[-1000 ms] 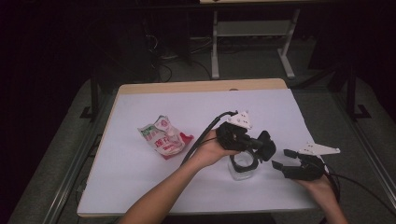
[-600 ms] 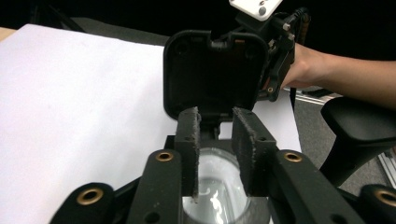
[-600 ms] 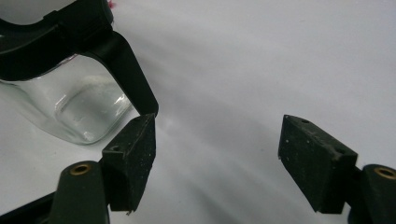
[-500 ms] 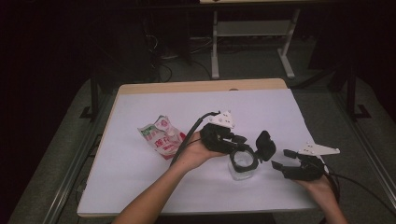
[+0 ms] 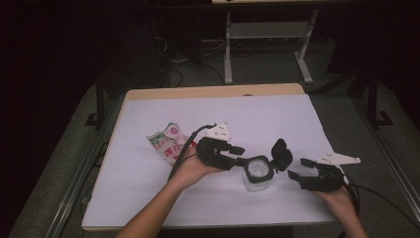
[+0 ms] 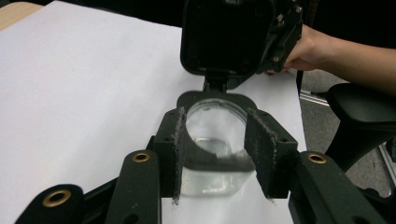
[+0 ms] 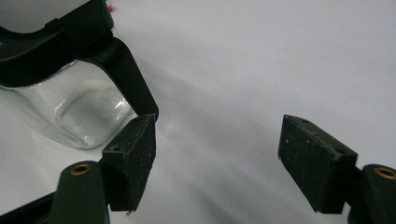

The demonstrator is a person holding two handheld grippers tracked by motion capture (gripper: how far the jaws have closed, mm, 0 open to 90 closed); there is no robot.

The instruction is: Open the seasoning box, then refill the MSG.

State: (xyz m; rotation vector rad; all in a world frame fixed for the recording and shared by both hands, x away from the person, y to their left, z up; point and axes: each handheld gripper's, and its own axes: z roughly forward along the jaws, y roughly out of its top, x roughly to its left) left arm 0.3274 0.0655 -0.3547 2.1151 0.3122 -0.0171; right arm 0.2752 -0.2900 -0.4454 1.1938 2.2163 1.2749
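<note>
High view, inventory, big to small:

1 × desk (image 5: 148, 198), white sheet on top, wood edge at far side.
1 × snack packet (image 5: 166, 143), red/green/white, crumpled, lying flat, well apart from jar on the left tool's side. Untouched.
1 × jar (image 5: 258, 174), clear glass, squarish body, black collar, upright near desk's front edge, between the 2 tools. Looks empty.
1 × lid (image 5: 281, 154), black, hinged to jar collar, flipped up & back on the side toward the right tool.
2 × tools:
- left tool (image 5: 236, 157): jaws set either side of jar's body just under the collar, pads touching or nearly touching the glass; reads as gripping jar. Left gripper view confirms: jar (image 6: 212, 154) sits between both pads, lid (image 6: 227, 35) standing up behind.
- right tool (image 5: 296, 168): jaws spread wide, holding nothing, just beside jar. Right gripper view: jar (image 7: 70, 112) near one pad (image 7: 133, 154), not touching.

Step in hand (judgement): jar steadied by left tool w/ lid open, ready for filling.
Next move (judgement): right tool prob. has to fetch the packet, reaching across past jar, keeping clear of raised lid; left tool to keep jar upright.
</note>
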